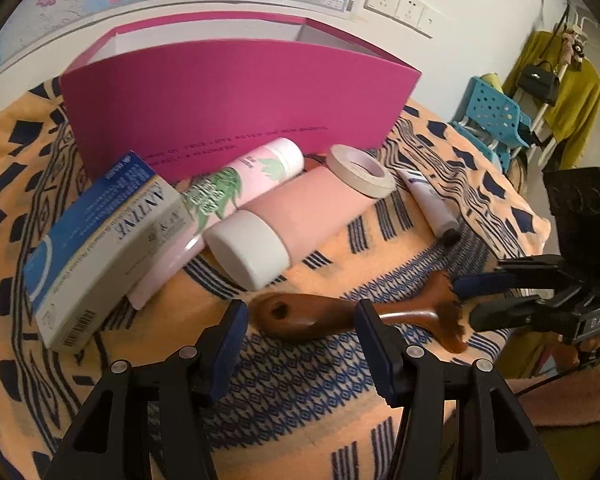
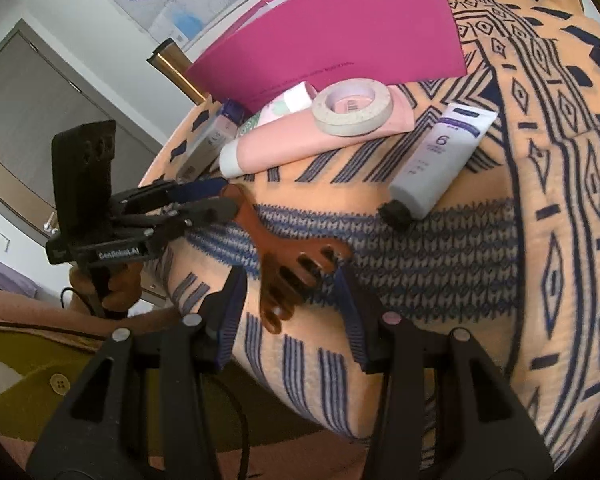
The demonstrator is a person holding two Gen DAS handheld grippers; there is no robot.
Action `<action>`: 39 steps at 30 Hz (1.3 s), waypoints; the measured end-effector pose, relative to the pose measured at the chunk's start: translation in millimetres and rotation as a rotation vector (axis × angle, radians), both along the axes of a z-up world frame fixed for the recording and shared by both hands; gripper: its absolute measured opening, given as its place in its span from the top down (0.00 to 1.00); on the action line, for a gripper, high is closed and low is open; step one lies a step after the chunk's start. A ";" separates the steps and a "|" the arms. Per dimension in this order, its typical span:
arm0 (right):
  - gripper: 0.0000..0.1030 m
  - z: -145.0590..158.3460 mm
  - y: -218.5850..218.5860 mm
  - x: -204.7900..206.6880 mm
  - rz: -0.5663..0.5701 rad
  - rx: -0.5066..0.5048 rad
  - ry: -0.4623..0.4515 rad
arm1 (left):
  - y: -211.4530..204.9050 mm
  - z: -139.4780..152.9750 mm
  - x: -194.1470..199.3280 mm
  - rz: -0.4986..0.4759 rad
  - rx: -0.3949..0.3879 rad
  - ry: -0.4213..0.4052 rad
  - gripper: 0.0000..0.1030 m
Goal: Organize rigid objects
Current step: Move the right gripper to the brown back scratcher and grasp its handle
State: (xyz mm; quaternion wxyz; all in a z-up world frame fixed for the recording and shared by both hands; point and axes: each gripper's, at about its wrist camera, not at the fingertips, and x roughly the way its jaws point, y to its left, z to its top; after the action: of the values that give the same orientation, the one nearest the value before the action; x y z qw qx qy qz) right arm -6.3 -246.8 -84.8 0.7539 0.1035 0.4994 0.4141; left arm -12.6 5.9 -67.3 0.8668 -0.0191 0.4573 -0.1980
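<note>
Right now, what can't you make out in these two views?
- Inside of the magenta box: both views, its front wall hides it.
- Whether the left tongs pinch the wooden comb: left wrist view, one finger covers the handle, so contact is unclear.
- Blue carton small print: blurred in left wrist view, and mostly behind the pink tube in right wrist view.

Reads "ANTINE" on blue-and-white carton [image 1: 100, 240], "6" on white tube [image 2: 440, 156], "DAS" on right gripper [image 1: 476, 300].
</note>
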 end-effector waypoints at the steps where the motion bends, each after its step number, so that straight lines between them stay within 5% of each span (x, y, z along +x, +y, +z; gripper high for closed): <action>1: 0.52 0.0 1.5 0.1 -0.006 0.007 0.000 | -1.5 -0.1 -1.0 0.001 0.008 -0.003 0.43; 17: 0.47 -6.0 0.0 26.4 -0.109 0.109 0.013 | 7.6 0.3 -1.5 0.039 -0.045 0.024 0.39; 34: 0.48 19.3 5.5 33.0 -0.131 0.083 -0.100 | 3.9 23.8 -4.8 0.048 -0.081 -0.011 0.41; 37: 0.60 25.0 8.7 34.4 -0.101 0.119 -0.097 | -2.2 33.6 -5.9 0.011 -0.132 -0.019 0.45; 39: 0.60 28.9 16.1 33.4 -0.079 0.122 -0.109 | -10.4 39.3 -4.7 0.010 -0.098 -0.047 0.45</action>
State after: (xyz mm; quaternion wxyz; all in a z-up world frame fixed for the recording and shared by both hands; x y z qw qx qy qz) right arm 27.1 -230.7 -55.8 0.7880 0.1463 0.4268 0.4189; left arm -17.3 -4.6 -28.0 0.8764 -0.0592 0.4263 -0.2160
